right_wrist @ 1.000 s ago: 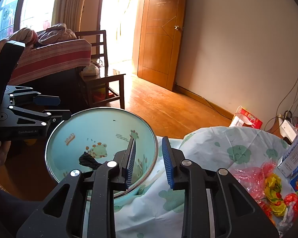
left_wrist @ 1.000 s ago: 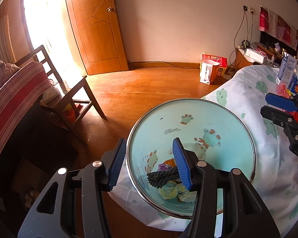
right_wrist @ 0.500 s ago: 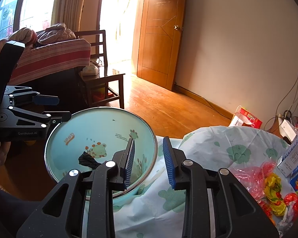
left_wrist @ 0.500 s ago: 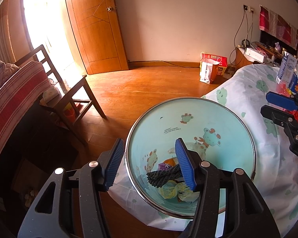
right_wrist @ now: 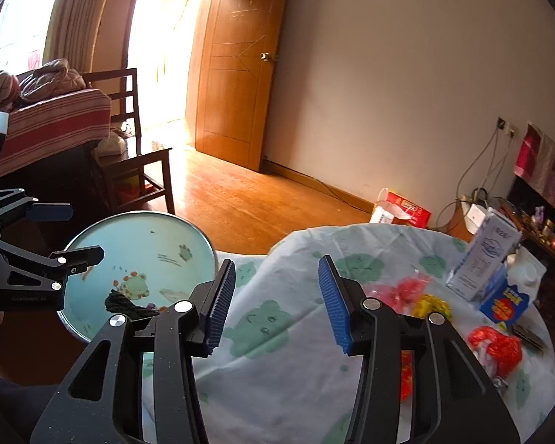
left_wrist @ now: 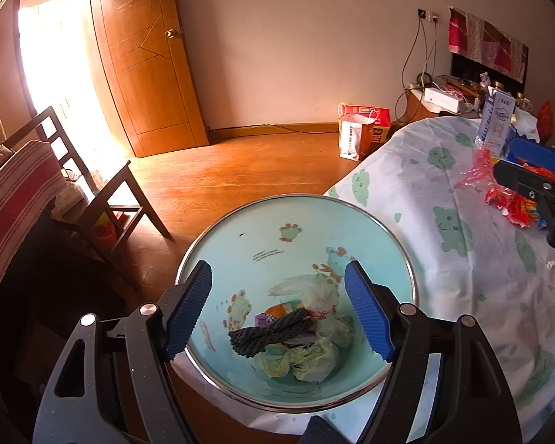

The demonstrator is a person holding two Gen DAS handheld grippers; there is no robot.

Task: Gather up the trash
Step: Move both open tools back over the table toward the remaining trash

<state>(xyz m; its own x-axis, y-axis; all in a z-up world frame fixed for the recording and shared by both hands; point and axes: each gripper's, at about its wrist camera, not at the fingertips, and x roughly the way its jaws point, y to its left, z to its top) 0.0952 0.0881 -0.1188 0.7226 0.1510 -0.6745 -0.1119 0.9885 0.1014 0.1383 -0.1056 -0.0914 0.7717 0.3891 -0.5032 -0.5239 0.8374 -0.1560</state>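
Beside the desk draped in a white plastic cloth printed with green cartoon clouds [right_wrist: 262, 325], the pale blue round bin with a metal rim and frog cartoons [left_wrist: 270, 229] stands just off the cloth's hanging edge, with the left tool [left_wrist: 277, 310] above its mouth. A second ago that tool's ribbed blue pads straddled the rim far more narrowly; now its jaws are opening wide with nothing between them, so whatever it carried seems to have been dropped in. Inside lie a coil of dark twisted rope [left_wrist: 270, 333], crumpled translucent film [left_wrist: 314, 292] and soft pale green wrappers [left_wrist: 299, 360]. The right tool [right_wrist: 277, 299] has swung from the bin toward the desk, and its jaws are opening too, empty, over bare cloth. This suggests one deposit is done and the next pick-up is starting. Ahead of it on the desk wait crinkly red cellophane wrappers [right_wrist: 495, 344], a yellow crumpled wrapper [right_wrist: 431, 305], a glossy blue and yellow packet [right_wrist: 505, 301] and a stiff upright white and blue carton [right_wrist: 484, 259]; the thin wrappers will likely crush and slip between the pads
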